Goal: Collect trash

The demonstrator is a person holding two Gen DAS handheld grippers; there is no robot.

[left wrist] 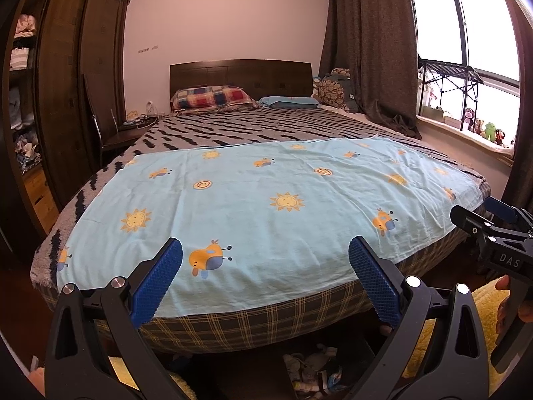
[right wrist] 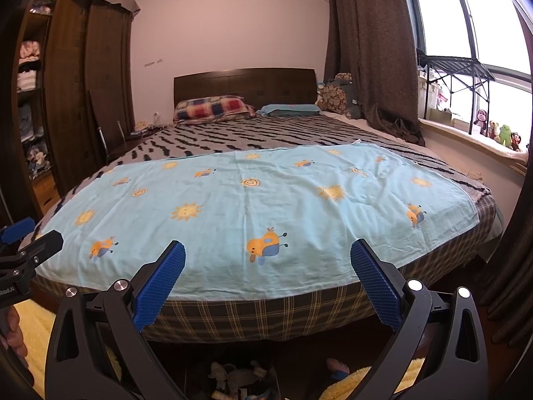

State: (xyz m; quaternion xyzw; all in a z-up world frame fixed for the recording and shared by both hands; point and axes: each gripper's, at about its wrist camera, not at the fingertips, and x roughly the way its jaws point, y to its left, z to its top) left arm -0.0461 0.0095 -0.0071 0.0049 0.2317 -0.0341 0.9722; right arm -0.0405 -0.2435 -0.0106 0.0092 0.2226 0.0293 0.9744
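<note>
The trash (left wrist: 316, 371) on the floor below the bed (left wrist: 266, 323) is cut off by the bottom edge and partly hidden behind the left gripper (left wrist: 265, 278); its single pieces are too small and dim to tell apart.

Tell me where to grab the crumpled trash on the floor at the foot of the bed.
Come down from above onto the trash pile, pinching a raised crumpled white wad near its top. The pieces look loose and lumpy, so one wad at a time. Left gripper is open and nearest.
</note>
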